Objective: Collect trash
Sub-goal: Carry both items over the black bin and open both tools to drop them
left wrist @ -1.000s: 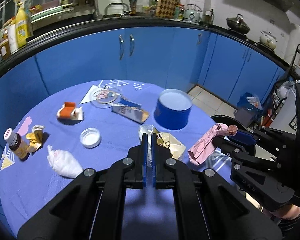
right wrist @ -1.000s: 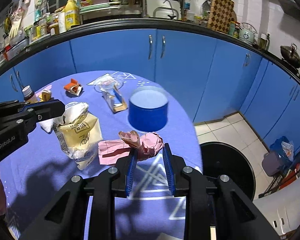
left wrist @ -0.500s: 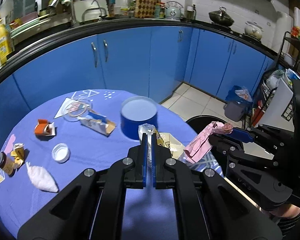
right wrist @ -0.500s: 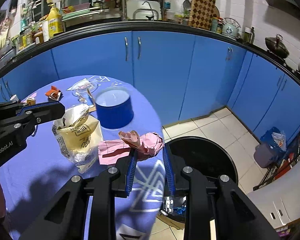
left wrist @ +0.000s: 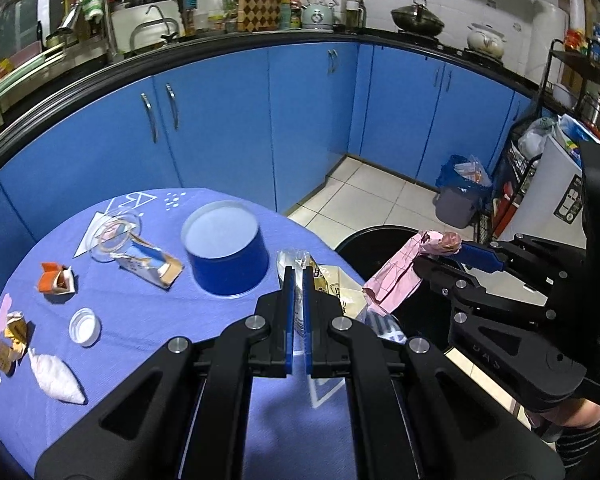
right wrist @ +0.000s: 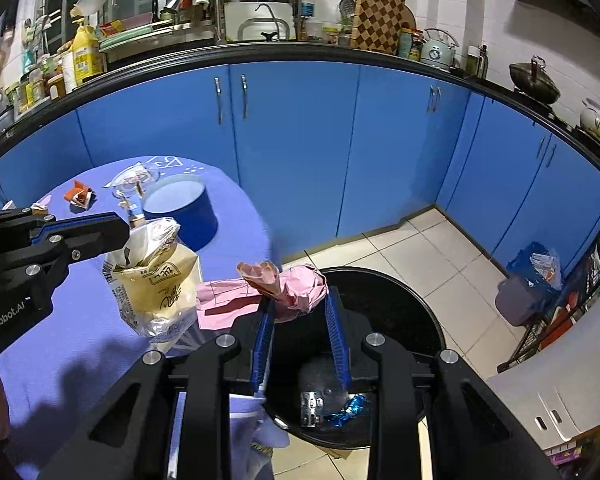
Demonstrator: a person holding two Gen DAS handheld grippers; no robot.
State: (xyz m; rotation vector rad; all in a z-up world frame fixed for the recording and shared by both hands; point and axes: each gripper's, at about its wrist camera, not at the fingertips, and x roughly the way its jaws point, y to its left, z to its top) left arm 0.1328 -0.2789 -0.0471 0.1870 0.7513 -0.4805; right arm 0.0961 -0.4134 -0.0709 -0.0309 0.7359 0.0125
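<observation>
My right tool (right wrist: 298,320) grips a crumpled pink paper wrapper (right wrist: 260,292) above the rim of the black trash bin (right wrist: 412,300), its long axis level, its flat end toward the bench (right wrist: 52,352). My left tool (left wrist: 296,292) is clamped on the top of a clear-and-yellow snack bag (right wrist: 156,284) with unreadable print, which hangs long axis down at the bench edge. "GenRobot.AI" marks the left tool. Open floor lies beyond the bin.

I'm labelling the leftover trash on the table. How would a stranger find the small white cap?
Start at the round table with the purple cloth and find the big blue tub near its middle. Nearer the camera and to the left lies the white cap, alone on bare cloth. It is the only small, round, flat, plain white piece; the white wad nearby is crumpled.
</observation>
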